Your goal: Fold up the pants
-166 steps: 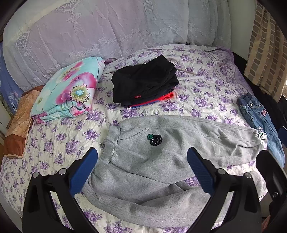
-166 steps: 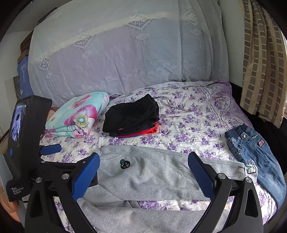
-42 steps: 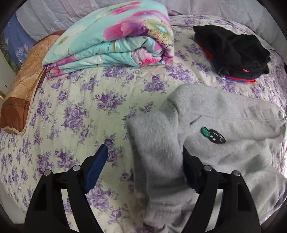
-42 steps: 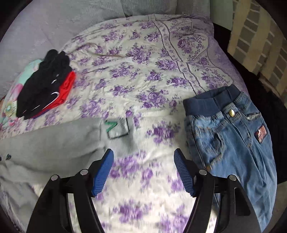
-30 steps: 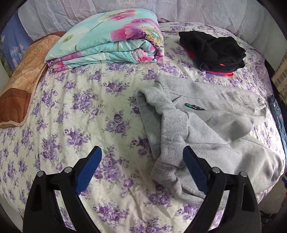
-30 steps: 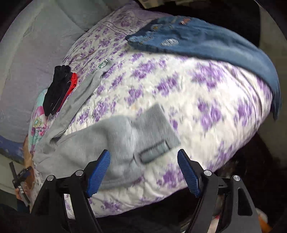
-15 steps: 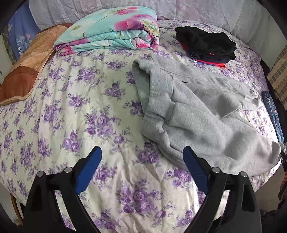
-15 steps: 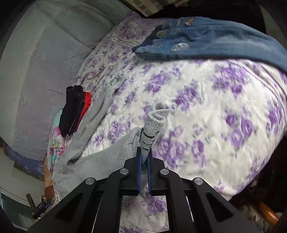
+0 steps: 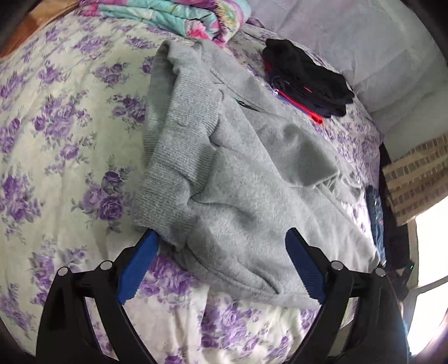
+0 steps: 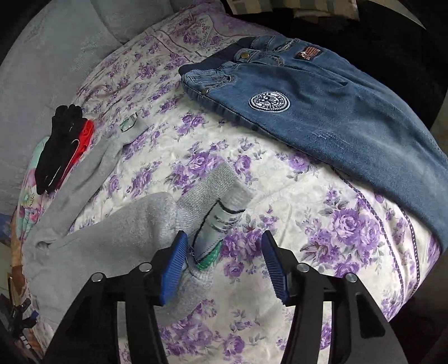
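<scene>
Grey sweatpants (image 9: pixel 238 168) lie crumpled on the floral bedspread (image 9: pixel 70 140), waistband at the left. My left gripper (image 9: pixel 221 252) is open, its fingers on either side of the near waistband corner and hip. In the right wrist view the near grey leg (image 10: pixel 126 224) ends in a ribbed cuff (image 10: pixel 221 196) with a label. My right gripper (image 10: pixel 224 249) is open; the cuff lies between its jaws against the left fingertip (image 10: pixel 176 252). The far leg's cuff (image 10: pixel 131 126) lies flat further up the bed.
Blue jeans (image 10: pixel 322 103) lie at the bed's right edge. A folded black and red clothes stack (image 9: pixel 305 81) and a folded floral quilt (image 9: pixel 179 16) sit near the grey headboard cover (image 9: pixel 350 36). The bed edge drops off close below both grippers.
My right gripper, shut on the near leg cuff half a second ago, has opened and the cuff lies loose on the bed. My left gripper moved in close over the waistband.
</scene>
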Demonstrator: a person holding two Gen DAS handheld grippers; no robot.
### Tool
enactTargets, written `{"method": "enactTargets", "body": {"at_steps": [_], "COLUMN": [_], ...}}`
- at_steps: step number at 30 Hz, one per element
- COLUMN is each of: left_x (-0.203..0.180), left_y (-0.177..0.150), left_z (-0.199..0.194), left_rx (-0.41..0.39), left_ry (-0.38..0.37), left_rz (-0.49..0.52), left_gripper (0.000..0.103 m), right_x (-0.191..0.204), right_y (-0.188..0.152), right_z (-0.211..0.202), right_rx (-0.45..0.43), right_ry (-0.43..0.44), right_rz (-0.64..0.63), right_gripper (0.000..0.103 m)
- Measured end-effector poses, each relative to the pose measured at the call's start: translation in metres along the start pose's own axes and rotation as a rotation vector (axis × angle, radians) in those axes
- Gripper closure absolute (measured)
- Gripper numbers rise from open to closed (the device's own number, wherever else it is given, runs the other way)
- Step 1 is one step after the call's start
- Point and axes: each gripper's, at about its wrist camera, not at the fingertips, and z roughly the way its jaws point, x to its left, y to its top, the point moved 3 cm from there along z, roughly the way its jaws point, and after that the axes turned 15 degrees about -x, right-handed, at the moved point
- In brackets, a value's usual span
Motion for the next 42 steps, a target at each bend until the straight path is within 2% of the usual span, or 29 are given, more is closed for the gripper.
{"method": "enactTargets", "body": {"at_steps": [2,6,7,8,9,10,12,14,16,19,23,25,27,28,29,30,31,32,33,34,36,39,42], "left_x": [0.008,0.008,0.008,0.007,0.008,0.008,0.006,0.000,-0.001,0.003,0.015,0.025,0.037,0.047,0.056,0.064,0.068,0.071,0.071,0.070,0.068,0.051,0.023], "left_y": [0.001,0.001,0.001,0.002,0.004,0.005,0.008,0.011,0.016,0.025,0.027,0.021,0.007,-0.002,-0.011,-0.015,-0.016,-0.014,-0.012,-0.009,-0.004,0.009,0.022], "left_z": [0.006,0.021,0.026,0.028,0.030,0.031,0.028,0.019,0.001,-0.034,-0.083,-0.092,-0.077,-0.064,-0.053,-0.049,-0.052,-0.059,-0.067,-0.077,-0.094,-0.108,-0.124], "left_rx": [-0.001,-0.001,0.002,-0.004,-0.008,0.000,-0.003,-0.033,-0.071,-0.128,-0.178,-0.168,-0.102,-0.057,-0.013,0.005,-0.007,-0.014,-0.015,-0.014,-0.008,-0.023,-0.053], "left_ry": [-0.006,0.019,0.047,0.077,0.089,0.078,0.065,0.078,0.068,0.064,0.103,0.160,0.236,0.288,0.322,0.330,0.340,0.349,0.349,0.355,0.384,0.387,0.359], "left_rz": [-0.070,-0.066,-0.054,-0.037,-0.028,-0.040,-0.059,-0.028,-0.040,-0.055,-0.050,-0.006,0.051,0.077,0.079,0.067,0.058,0.064,0.087,0.126,0.203,0.291,0.394], "left_gripper": [0.014,0.021,0.032,0.051,0.061,0.076,0.080,0.083,0.084,0.084,0.085,0.084,0.082,0.078,0.072,0.068,0.054,0.042,0.039,0.037,0.028,0.027,0.029], "right_x": [-0.006,-0.016,-0.017,-0.016,-0.016,-0.014,-0.010,-0.004,0.004,0.014,0.035,0.041,0.044,0.044,0.043,0.040,0.036,0.030,0.023,0.017,0.006,0.008,0.031], "right_y": [-0.002,-0.008,-0.009,-0.010,-0.010,-0.010,-0.010,-0.008,-0.004,0.005,0.002,-0.010,-0.029,-0.040,-0.049,-0.049,-0.046,-0.040,-0.033,-0.024,-0.004,0.025,0.044], "right_z": [0.003,0.002,0.002,0.001,0.001,0.001,0.005,0.003,-0.002,-0.013,-0.026,-0.027,-0.015,-0.006,0.000,-0.001,-0.005,-0.010,-0.017,-0.024,-0.038,-0.047,-0.036], "right_rx": [0.009,0.005,0.008,0.003,-0.001,-0.001,0.019,0.011,0.005,-0.003,0.029,0.057,0.103,0.137,0.161,0.142,0.130,0.124,0.117,0.104,0.058,-0.004,-0.014], "right_ry": [0.005,0.035,0.037,0.040,0.045,0.058,0.127,0.148,0.169,0.239,0.317,0.328,0.272,0.230,0.212,0.220,0.213,0.191,0.173,0.157,0.143,0.155,0.192], "right_rz": [0.048,0.092,0.094,0.094,0.086,0.071,0.077,0.067,0.040,0.042,-0.010,-0.030,-0.108,-0.154,-0.177,-0.176,-0.171,-0.156,-0.139,-0.134,-0.136,-0.133,-0.173], "right_gripper": [0.041,0.039,0.039,0.039,0.040,0.057,0.092,0.096,0.096,0.097,0.097,0.097,0.096,0.090,0.091,0.085,0.066,0.056,0.042,0.038,0.037,0.033,0.032]}}
